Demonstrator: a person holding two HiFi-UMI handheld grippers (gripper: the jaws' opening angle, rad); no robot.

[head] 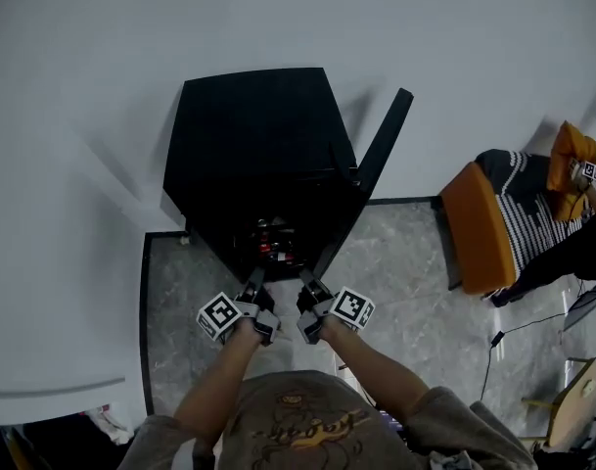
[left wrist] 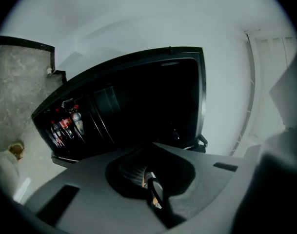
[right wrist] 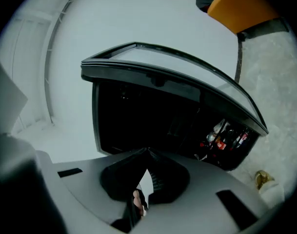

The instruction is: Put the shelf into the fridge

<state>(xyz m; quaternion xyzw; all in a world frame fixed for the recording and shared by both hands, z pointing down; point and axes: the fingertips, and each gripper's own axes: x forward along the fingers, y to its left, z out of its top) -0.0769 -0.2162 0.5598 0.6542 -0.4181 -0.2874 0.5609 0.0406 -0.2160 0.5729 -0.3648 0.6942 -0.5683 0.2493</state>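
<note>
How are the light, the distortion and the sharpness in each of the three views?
Head view: soft, even light; straight edges bend toward the borders; the inside of the fridge is nearly black. Left gripper view: round dark fisheye border; the fridge cavity is underexposed, and only the bottles show colour. Right gripper view: same round border; the near foreground looks soft, the bottles sharper.

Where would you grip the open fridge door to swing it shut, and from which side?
Probably the free edge of the fridge door, the end farthest from its hinge, approached from that outer end with one jaw on each face. The door stands wide open and shows edge-on as a thin slab, so pinching across its thickness looks feasible.
</note>
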